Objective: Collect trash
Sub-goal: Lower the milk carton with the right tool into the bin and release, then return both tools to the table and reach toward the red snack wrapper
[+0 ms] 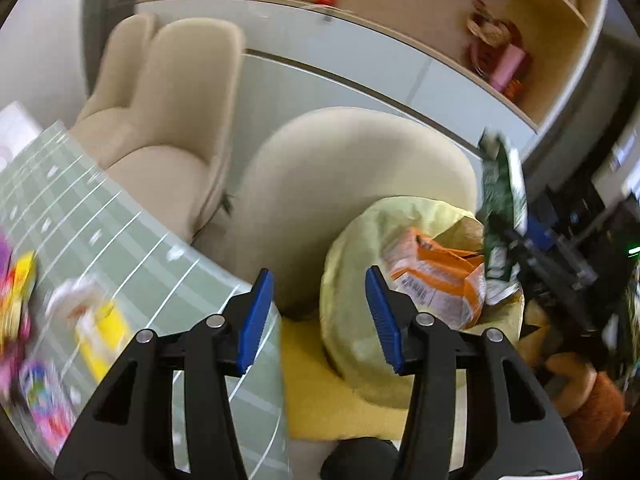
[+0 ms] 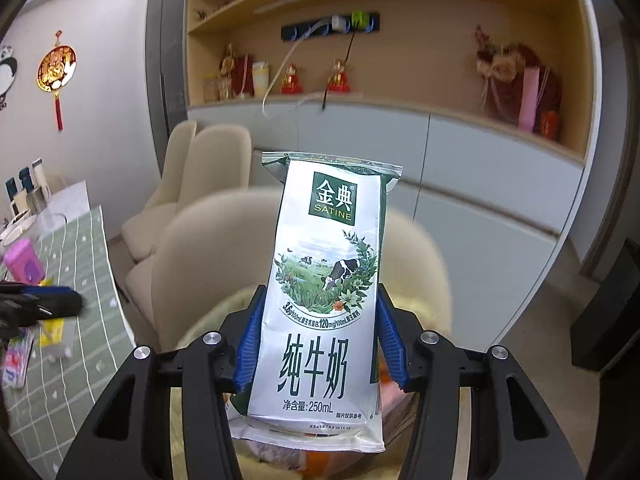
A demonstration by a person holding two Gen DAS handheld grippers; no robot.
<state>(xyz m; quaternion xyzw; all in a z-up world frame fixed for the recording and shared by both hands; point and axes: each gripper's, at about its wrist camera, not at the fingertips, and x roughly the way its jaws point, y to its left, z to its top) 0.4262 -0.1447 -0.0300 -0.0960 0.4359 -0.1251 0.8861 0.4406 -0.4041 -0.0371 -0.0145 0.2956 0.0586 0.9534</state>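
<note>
One flattened milk carton (image 2: 320,300) stands upright, long axis vertical, clamped between the blue pads of the right gripper (image 2: 320,344), directly above a pale yellow trash bag (image 1: 360,280) sitting on a cream chair (image 1: 352,168). An orange wrapper (image 1: 436,280) already lies in the bag's mouth. The left gripper (image 1: 318,320) hovers just beside the bag with its jaws apart and nothing between them. More litter waits on the green checked table (image 1: 132,232) to the left. The right hand is nearer the drop, which appears to lie straight down.
</note>
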